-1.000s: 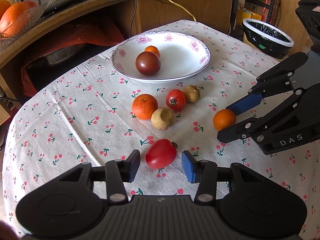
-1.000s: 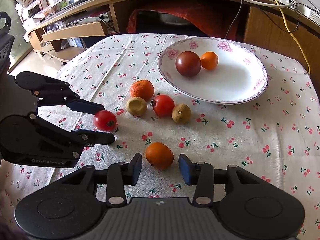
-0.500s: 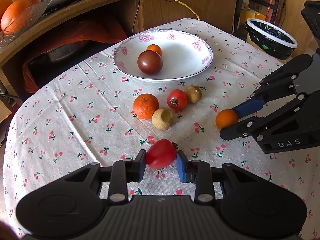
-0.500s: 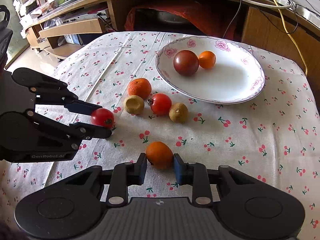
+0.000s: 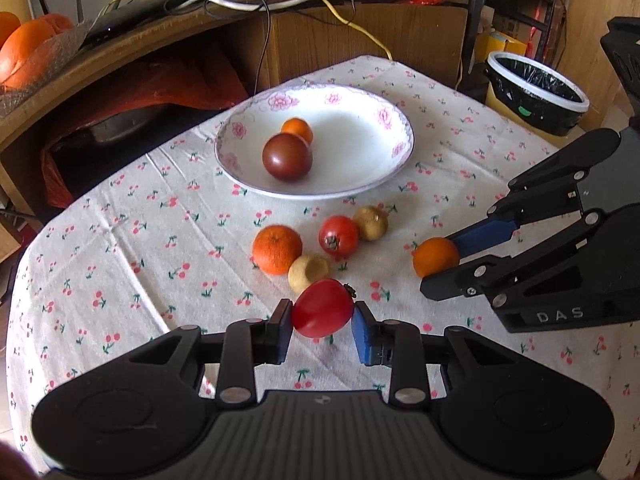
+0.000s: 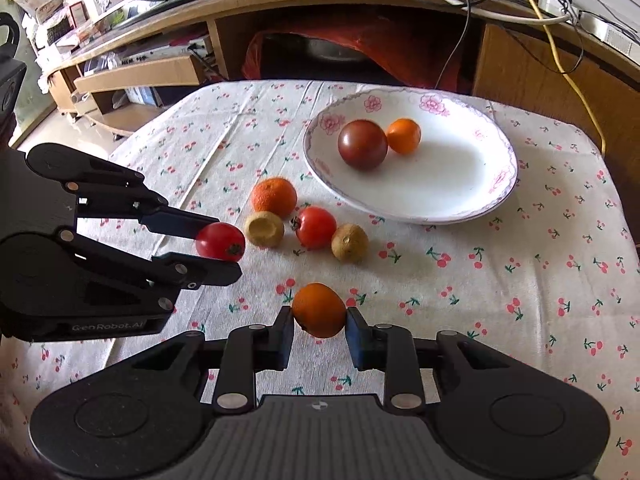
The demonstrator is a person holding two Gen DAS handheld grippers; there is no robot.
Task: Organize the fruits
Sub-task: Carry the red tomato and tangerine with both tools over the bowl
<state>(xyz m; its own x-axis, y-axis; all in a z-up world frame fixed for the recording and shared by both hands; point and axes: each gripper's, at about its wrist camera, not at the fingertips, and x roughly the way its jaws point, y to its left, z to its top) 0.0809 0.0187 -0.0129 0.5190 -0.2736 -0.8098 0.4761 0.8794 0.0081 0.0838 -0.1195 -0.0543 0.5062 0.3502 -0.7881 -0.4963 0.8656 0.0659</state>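
A soft tomato (image 5: 322, 308) is clamped across its middle by the left tool (image 5: 322, 322); an orange (image 6: 319, 310), probably firmer, by the right tool (image 6: 319, 326).

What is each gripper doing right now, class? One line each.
Left gripper: shut on the red tomato.
Right gripper: shut on the small orange.

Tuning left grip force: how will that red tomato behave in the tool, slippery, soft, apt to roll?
The red tomato looks glossy and smooth, so it may slip between the left tool pads. It is round and pinched only at its sides, so it could pivot. Set on the flat cloth, it would probably roll. Likely soft-skinned; a hard squeeze risks bruising.
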